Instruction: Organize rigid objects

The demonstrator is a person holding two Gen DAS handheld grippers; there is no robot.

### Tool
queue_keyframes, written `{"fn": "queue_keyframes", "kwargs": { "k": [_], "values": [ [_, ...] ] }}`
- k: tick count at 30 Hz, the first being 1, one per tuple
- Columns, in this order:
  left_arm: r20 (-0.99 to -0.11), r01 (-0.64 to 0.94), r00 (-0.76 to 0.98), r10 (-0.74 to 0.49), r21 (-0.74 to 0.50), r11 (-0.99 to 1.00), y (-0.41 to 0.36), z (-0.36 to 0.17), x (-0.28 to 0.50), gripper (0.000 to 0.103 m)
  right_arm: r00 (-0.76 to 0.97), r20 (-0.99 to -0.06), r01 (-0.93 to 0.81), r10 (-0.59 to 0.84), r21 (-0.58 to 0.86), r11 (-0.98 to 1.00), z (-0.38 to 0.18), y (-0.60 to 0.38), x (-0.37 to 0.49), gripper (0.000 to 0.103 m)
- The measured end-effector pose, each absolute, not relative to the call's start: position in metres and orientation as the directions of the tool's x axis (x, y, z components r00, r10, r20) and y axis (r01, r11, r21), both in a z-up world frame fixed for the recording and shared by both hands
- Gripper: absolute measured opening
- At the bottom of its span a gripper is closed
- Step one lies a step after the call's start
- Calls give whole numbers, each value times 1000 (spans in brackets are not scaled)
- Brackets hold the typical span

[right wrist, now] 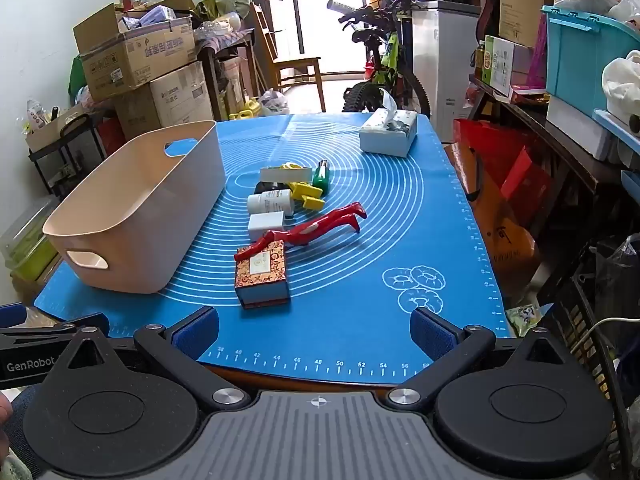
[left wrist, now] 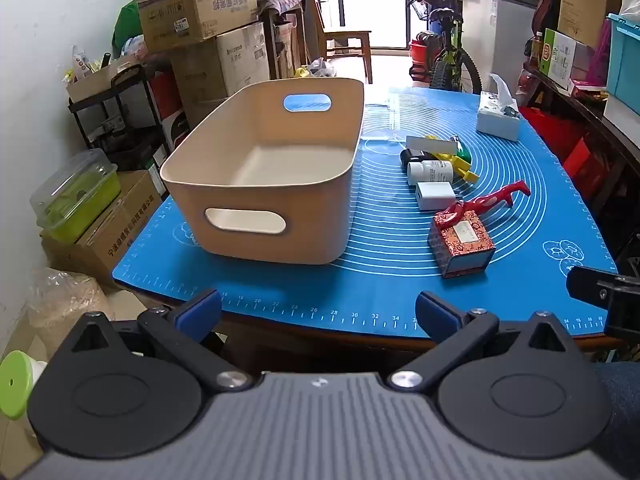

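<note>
1. Both tongs are spread wide and pinch nothing: your left tongs (left wrist: pixel 318 316) hang at the near edge of the counter facing the bin, your right tongs (right wrist: pixel 314 330) hang at the same edge facing the loose items on the blue mat (right wrist: pixel 400 272).
2. Beige bin (left wrist: pixel 256 216): it stands empty on the left part of the mat, stiff plastic with smooth walls. Judged light; if you must shift it, take the rim or the handle cut-out.
3. Patterned box (right wrist: pixel 262 276): nearest to you, just right of the bin. Likely rigid card and light. Close on its two flat side faces, not the corners.
4. Red figurine (right wrist: pixel 308 230): long and thin, one end resting on the box. It looks glossy, so probably slippery and perhaps brittle at the narrow ends. Grip the thicker middle.
5. White bottle (right wrist: pixel 270 202): lying on its side, so it may roll. Pinch across the round body.
6. White block (right wrist: pixel 266 224): between bottle and box, flat-sided, an easy hold.
7. Yellow pieces (right wrist: pixel 306 194) and green item (right wrist: pixel 321 176): small, crowded against a white strip (right wrist: pixel 285 174); pick from the outside.
</note>
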State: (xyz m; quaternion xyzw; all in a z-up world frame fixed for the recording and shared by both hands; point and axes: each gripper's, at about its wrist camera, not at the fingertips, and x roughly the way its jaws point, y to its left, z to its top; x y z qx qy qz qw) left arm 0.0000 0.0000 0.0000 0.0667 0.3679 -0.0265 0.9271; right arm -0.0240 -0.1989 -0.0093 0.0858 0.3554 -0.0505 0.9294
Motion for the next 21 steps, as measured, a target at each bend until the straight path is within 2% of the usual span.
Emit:
{"fn": "queue_keyframes", "kwargs": {
  "k": [21],
  "values": [
    [-683, 97, 731, 1, 106, 990, 0, 0, 0, 102, 740, -671, 155, -31, 126, 980, -11, -198, -24, 101]
  ]
}}
